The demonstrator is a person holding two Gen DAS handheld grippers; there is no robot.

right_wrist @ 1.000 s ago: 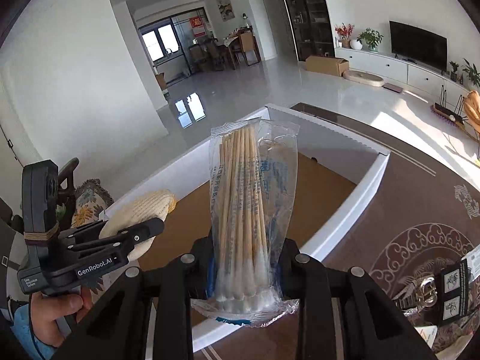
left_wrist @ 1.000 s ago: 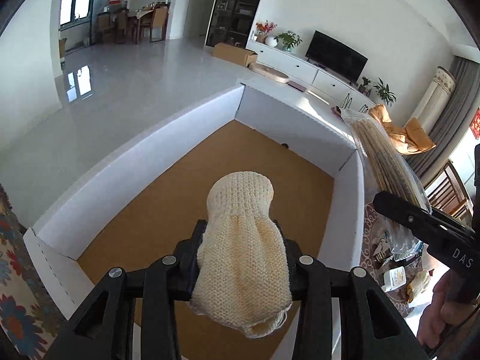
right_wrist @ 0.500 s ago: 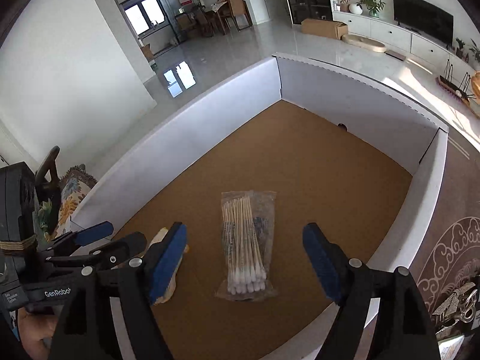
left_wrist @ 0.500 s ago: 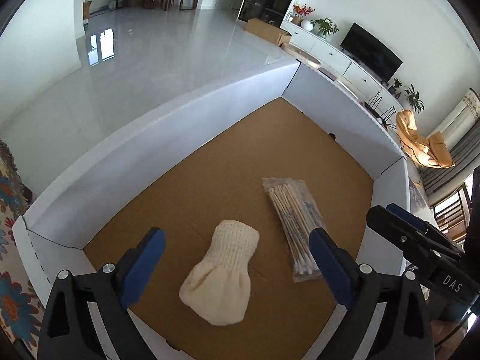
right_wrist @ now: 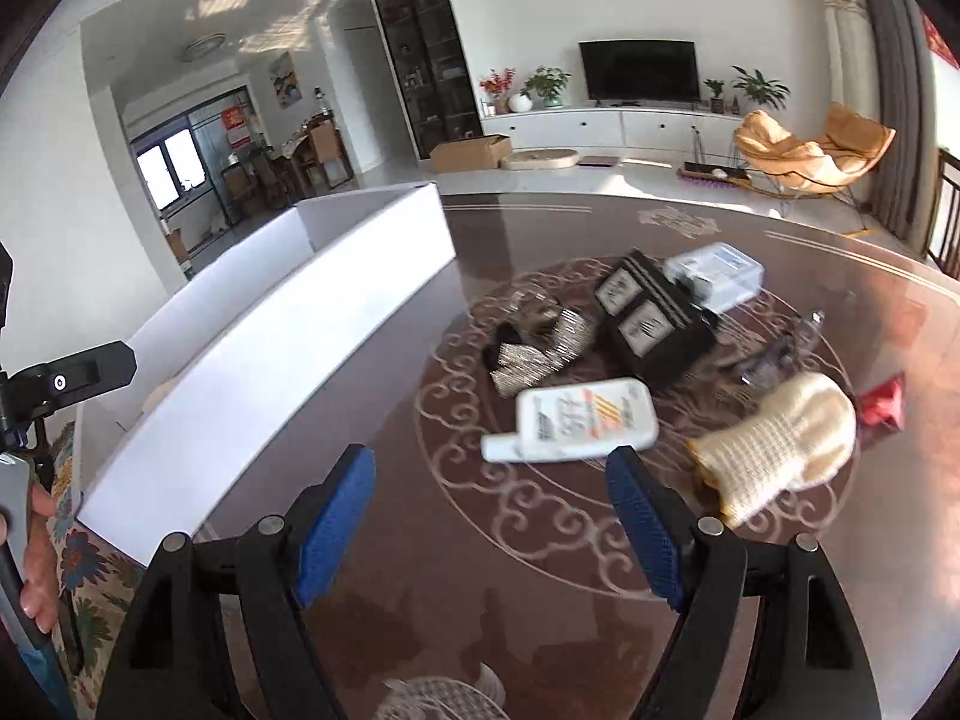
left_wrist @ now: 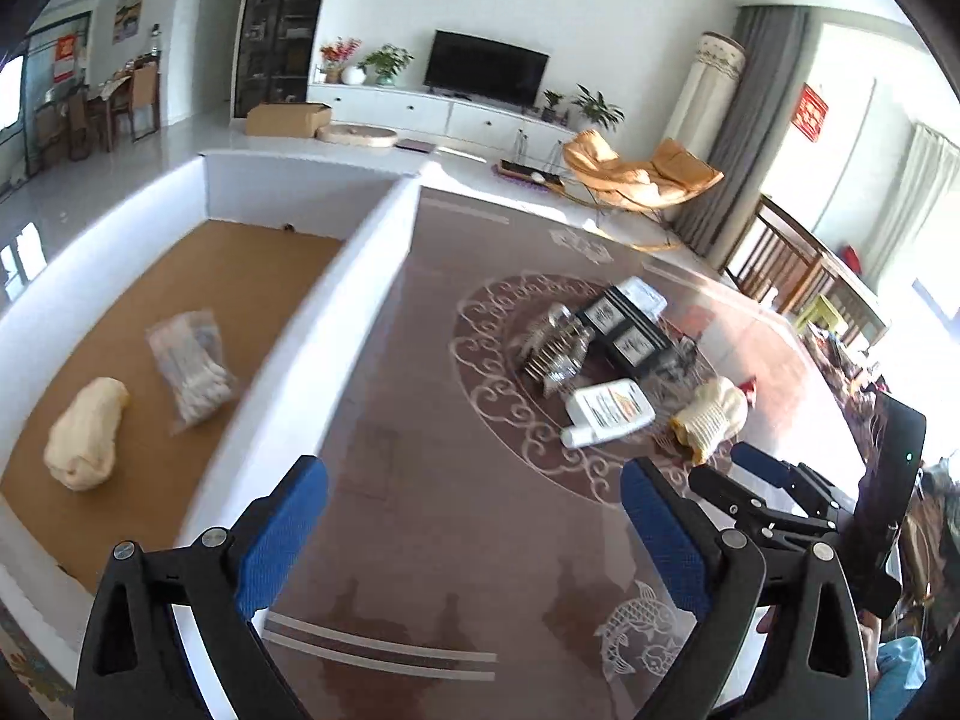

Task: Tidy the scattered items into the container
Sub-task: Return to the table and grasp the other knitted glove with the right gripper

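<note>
Bottle (right_wrist: pixel 576 420) near the desk's (right_wrist: pixel 480 570) middle looks light, stiff, slippery: pinch its flat sides. Left gripper (left_wrist: pixel 474 522) jaws are opening, empty; right gripper (right_wrist: pixel 489 522) jaws spread, empty.

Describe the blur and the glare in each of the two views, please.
Left wrist view: motion blur smears the cotton swab packet and the box wall; sunlight glares on the table. Right wrist view: the white bottle and knitted mitten are smeared; strong fisheye bending at the edges.
</note>
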